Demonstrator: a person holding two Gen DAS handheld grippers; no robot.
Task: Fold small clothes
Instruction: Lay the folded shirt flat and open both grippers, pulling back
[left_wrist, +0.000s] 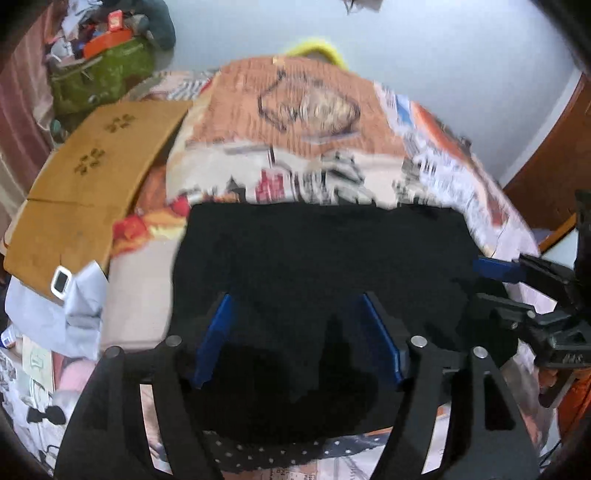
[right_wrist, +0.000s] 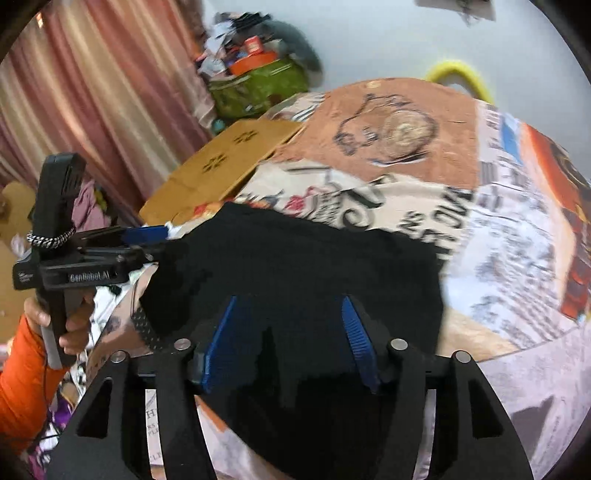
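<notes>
Both the left gripper (left_wrist: 295, 325) and right gripper (right_wrist: 291, 325) stand spread, pads clear, above the black garment (left_wrist: 321, 254) lying on the printed bedspread (left_wrist: 306, 122).

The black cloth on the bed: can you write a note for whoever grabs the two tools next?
Left tool: open, over the near edge of the black cloth, nothing pinched.
Right tool: open too, over the same cloth, nothing held.
The cloth lies flat on the printed bedspread, far edge straight, so it looks folded at least once.
Left to do: check the shape, fold again if needed; other clothes are not clear from here.
</notes>
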